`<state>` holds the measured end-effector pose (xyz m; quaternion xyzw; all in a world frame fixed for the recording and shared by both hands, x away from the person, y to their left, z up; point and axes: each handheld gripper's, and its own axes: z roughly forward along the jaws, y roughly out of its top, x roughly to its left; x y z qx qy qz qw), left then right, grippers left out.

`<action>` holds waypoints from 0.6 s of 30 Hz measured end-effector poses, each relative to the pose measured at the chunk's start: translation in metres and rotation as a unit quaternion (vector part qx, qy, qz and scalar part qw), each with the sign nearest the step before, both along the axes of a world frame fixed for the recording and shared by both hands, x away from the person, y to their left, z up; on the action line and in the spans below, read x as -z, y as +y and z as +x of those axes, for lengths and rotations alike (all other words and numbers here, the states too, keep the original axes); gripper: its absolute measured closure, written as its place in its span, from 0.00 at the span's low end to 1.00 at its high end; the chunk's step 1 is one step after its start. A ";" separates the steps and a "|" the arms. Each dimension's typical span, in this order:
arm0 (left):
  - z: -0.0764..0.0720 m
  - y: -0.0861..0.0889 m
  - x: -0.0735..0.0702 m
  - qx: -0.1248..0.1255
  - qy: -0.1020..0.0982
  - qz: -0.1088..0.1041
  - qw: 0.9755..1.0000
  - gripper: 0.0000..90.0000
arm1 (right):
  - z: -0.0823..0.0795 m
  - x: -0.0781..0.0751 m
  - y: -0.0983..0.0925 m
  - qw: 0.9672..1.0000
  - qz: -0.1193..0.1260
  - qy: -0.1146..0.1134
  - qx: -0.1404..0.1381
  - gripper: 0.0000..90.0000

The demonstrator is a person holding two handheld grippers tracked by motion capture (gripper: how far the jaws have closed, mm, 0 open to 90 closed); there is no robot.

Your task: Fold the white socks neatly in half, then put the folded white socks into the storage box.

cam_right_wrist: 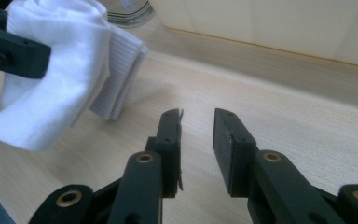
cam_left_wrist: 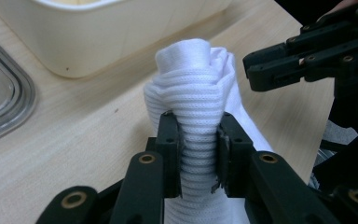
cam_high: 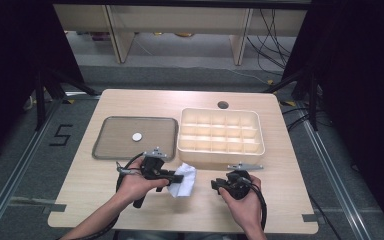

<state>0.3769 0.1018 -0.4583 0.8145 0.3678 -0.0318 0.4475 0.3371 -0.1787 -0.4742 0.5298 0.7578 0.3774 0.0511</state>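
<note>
A white ribbed sock [cam_high: 184, 180] is bunched up near the table's front edge, just in front of the cream box. My left gripper [cam_high: 178, 178] is shut on it. In the left gripper view the two pads pinch the ribbed fabric [cam_left_wrist: 191, 79], which rises in a roll above them. My right gripper [cam_high: 216, 185] stands a little to the right of the sock, its jaws pointing towards it. In the right gripper view, my right gripper [cam_right_wrist: 198, 116] is open over bare wood with nothing between its jaws. There the sock [cam_right_wrist: 60, 60] hangs at the upper left.
A cream box [cam_high: 220, 151] divided into several compartments stands right behind the sock. To its left lies a flat grey tray [cam_high: 110, 152] with a small white disc [cam_high: 137, 136] on it. A round hole [cam_high: 223, 105] sits near the table's far edge.
</note>
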 end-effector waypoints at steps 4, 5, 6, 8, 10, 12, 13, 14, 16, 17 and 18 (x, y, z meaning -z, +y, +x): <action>0.001 0.001 -0.008 -0.004 -0.012 -0.004 1.000 0.82 | 0.001 0.001 -0.001 1.000 0.002 -0.005 -0.003 0.84; 0.002 0.001 -0.010 -0.005 -0.013 -0.007 1.000 0.82 | 0.001 0.001 -0.002 1.000 0.007 -0.004 -0.004 0.84; 0.002 0.002 -0.011 -0.006 -0.014 -0.006 1.000 0.82 | 0.001 0.002 -0.002 1.000 0.008 -0.008 -0.003 0.84; 0.004 0.003 -0.012 -0.010 -0.019 -0.007 1.000 0.82 | 0.002 0.003 -0.001 1.000 0.001 -0.012 0.008 0.84; 0.004 0.004 -0.013 -0.010 -0.020 -0.010 1.000 0.82 | 0.001 0.003 -0.001 1.000 -0.005 -0.010 0.015 0.84; 0.005 0.004 -0.015 -0.010 -0.021 -0.014 1.000 0.82 | 0.002 0.005 -0.002 0.999 -0.015 -0.030 0.003 0.82; 0.005 0.004 -0.015 -0.010 -0.021 -0.014 1.000 0.82 | 0.001 0.006 -0.001 1.000 -0.012 -0.029 0.001 0.82; 0.007 0.004 -0.019 -0.014 -0.026 -0.018 0.999 0.82 | 0.000 0.005 0.000 1.000 -0.018 -0.012 0.010 0.82; 0.009 0.002 -0.022 -0.017 -0.029 -0.024 0.999 0.81 | 0.000 0.008 0.001 1.000 -0.014 -0.017 0.002 0.83; 0.009 0.002 -0.022 -0.017 -0.029 -0.024 0.999 0.82 | 0.000 0.008 0.001 1.000 -0.014 -0.017 0.002 0.83; 0.011 0.001 -0.025 -0.018 -0.034 -0.030 0.999 0.82 | -0.001 0.008 0.003 1.000 -0.009 -0.009 0.009 0.84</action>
